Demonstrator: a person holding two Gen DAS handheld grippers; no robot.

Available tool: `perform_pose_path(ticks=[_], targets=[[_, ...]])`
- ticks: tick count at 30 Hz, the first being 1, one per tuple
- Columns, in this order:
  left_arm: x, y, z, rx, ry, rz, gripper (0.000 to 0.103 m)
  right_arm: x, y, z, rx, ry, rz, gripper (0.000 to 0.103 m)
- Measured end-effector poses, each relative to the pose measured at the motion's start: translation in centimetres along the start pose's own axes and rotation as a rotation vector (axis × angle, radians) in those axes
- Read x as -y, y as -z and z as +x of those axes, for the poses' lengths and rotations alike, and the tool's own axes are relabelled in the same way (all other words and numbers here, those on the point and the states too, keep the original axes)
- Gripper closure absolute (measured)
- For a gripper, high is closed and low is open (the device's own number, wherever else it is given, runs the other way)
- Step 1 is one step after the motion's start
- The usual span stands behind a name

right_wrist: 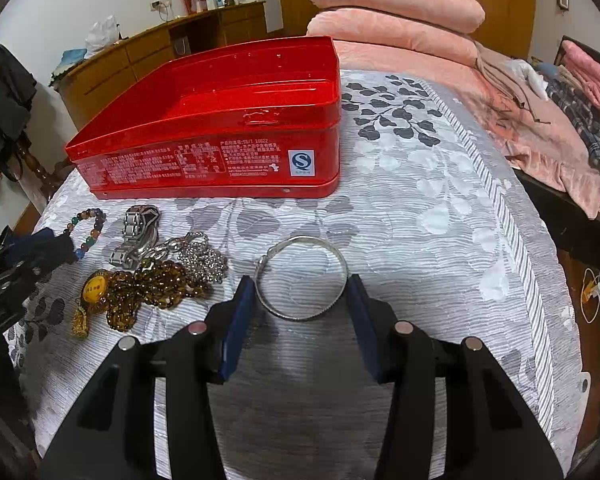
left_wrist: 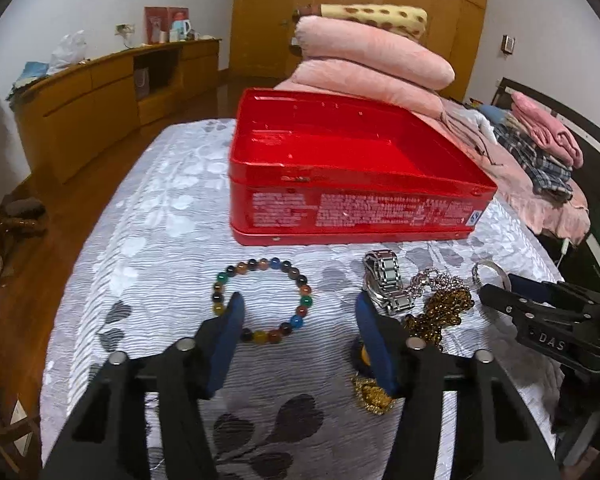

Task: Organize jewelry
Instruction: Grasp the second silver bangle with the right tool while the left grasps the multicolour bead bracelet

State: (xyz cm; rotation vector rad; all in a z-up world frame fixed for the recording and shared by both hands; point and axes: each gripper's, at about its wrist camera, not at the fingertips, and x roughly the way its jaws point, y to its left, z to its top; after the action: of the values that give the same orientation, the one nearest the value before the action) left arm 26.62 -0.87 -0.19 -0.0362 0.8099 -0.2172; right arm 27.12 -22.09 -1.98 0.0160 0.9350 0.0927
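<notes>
Lying near the bedspread's (left_wrist: 148, 200) left edge, the bead bracelet (left_wrist: 262, 300) sits between the spread left gripper (left_wrist: 298, 312). Watch (left_wrist: 386, 280) and amber necklace (right_wrist: 148, 288) crowd the middle. Rightward, the right gripper (right_wrist: 300, 292), jaws apart, flanks the silver bangle (right_wrist: 302, 278); bare cloth beyond. The red tin (right_wrist: 220, 128) stands behind.

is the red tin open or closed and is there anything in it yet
Open and empty, as far as shown: the red tin has no lid on, and its visible red floor is bare. The near inside corner is hidden.
</notes>
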Motion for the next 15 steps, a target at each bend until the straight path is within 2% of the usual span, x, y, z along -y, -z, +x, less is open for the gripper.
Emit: perform_pose_path(ticks=[5,6,10,12,15], targets=[[-0.1,-0.1,1.6,-0.065,0.024,-0.017,0.075,0.0,0.0,0.0,0.0,-0.005,0.002,0.057],[-0.2,-0.2,1.9,-0.075,0.028,-0.023,0.077,0.0,0.0,0.0,0.0,-0.004,0.001,0.057],[-0.2,-0.3,2.3,-0.087,0.039,-0.026,0.077,-0.1,0.0,0.0,-0.001,0.002,-0.003,0.057],[0.1,-0.5,2.5,-0.095,0.043,-0.009,0.07,-0.1,0.0,0.1,-0.002,0.006,-0.006,0.056],[0.8,-0.6,2.7,-0.097,0.022,0.018,0.069,-0.2,0.0,0.1,-0.003,0.007,-0.005,0.056]])
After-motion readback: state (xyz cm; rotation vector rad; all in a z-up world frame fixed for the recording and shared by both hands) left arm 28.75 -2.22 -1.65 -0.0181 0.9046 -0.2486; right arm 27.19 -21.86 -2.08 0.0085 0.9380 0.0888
